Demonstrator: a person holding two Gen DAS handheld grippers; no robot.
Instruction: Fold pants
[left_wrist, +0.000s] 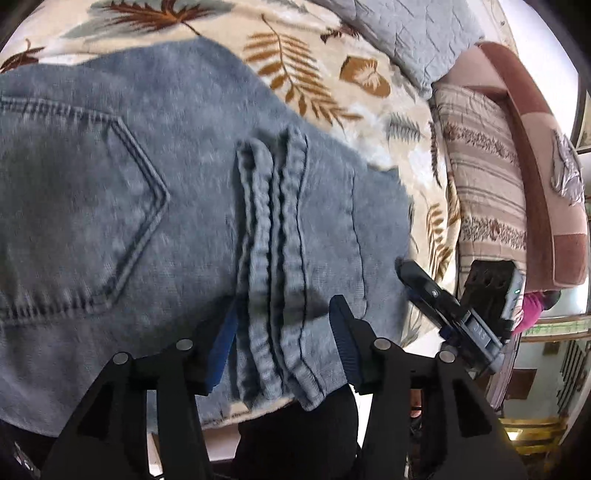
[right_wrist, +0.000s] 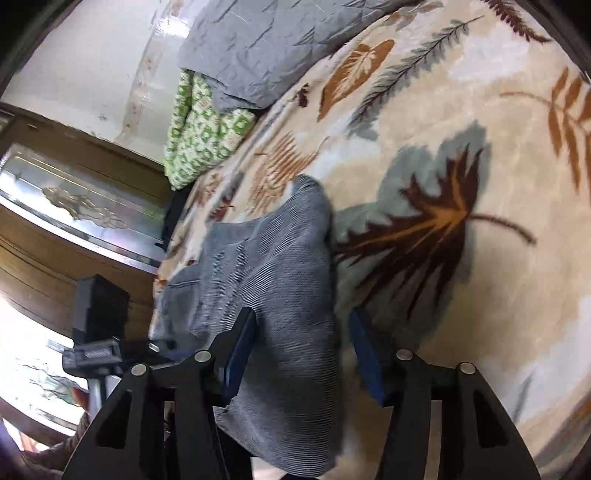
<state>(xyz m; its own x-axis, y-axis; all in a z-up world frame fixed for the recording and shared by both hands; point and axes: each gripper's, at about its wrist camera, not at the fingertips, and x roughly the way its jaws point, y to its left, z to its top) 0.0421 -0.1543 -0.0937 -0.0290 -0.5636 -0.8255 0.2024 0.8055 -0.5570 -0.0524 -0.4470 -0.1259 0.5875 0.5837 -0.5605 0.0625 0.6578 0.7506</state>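
Left gripper (left_wrist: 284, 332), one: two black arms tipped with blue fingers (left_wrist: 343, 332), standing partly apart. A bunched stack of hems lies between them; whether the pads press on it cannot be told.

Right gripper (right_wrist: 301, 347), one: same build, fingers (right_wrist: 240, 343) partly apart astride a strip of the cloth. The left pad lies against the cloth; a gap shows beside the right one, so a grip cannot be confirmed.

Pants (left_wrist: 147, 192), one pair: faded blue denim, spread on the bed and reaching to its near edge. Seat side up, one back pocket (left_wrist: 85, 206) with double stitching in view. The leg ends are laid over the seat, their hems (left_wrist: 273, 236) ridged and stacked in about three layers. In the right wrist view a tapering length of the same cloth runs away from the camera.

Blanket (right_wrist: 461, 155), one: cream plush with brown and grey leaf print, covering the bed under the pants.

Quilt (right_wrist: 266, 48), one: grey, crumpled, at the far end of the bed.

Green patterned cloth (right_wrist: 199, 136), one: beside the quilt, touching it.

Striped cover (left_wrist: 484, 177), one: beyond the bed edge.
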